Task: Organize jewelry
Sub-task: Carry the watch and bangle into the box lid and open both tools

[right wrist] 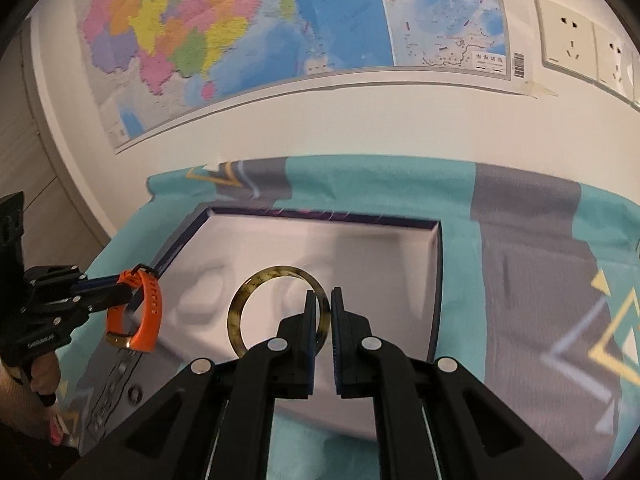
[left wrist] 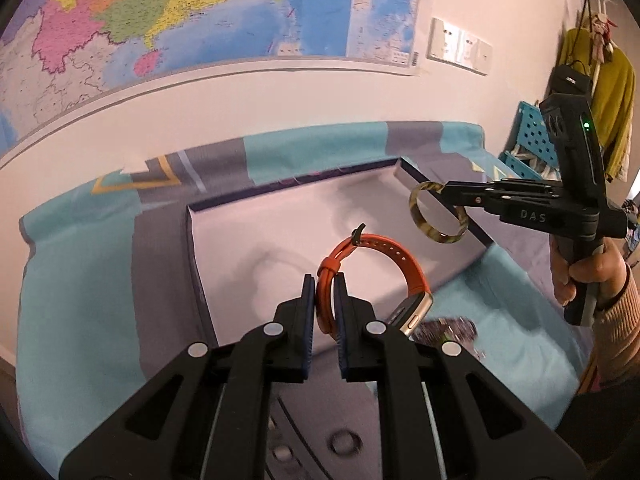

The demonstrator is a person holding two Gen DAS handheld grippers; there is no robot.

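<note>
A colourful wall map [left wrist: 200, 12] hangs above a surface draped in a teal and grey patterned cloth [left wrist: 80, 280], on which lies a shallow open box [right wrist: 436, 280] with a pale lining and dark rim.

The left gripper [left wrist: 324, 284] is clamped on the strap of an orange watch [left wrist: 384, 256], held in the air above the box's near edge. The right gripper [right wrist: 323, 298] is closed on the rim of a tortoiseshell bangle [right wrist: 240, 304], likewise held up over the box.

Only the left wrist view shows the person's hand [left wrist: 584, 276] and knitted sleeve on the right gripper's handle, a green light glowing on that tool, a blurred sparkly item [left wrist: 448, 328] on the cloth just beside the watch's metallic case, a blue perforated crate [left wrist: 528, 136], and yellow clothing [left wrist: 612, 88] hanging farther to the right.

Only the right wrist view shows the whole box outline and its far right corner, the wall sockets [right wrist: 572, 40] close up, the map's legend and barcode, and the left gripper from the side with the watch dangling beside the box's left rim.
</note>
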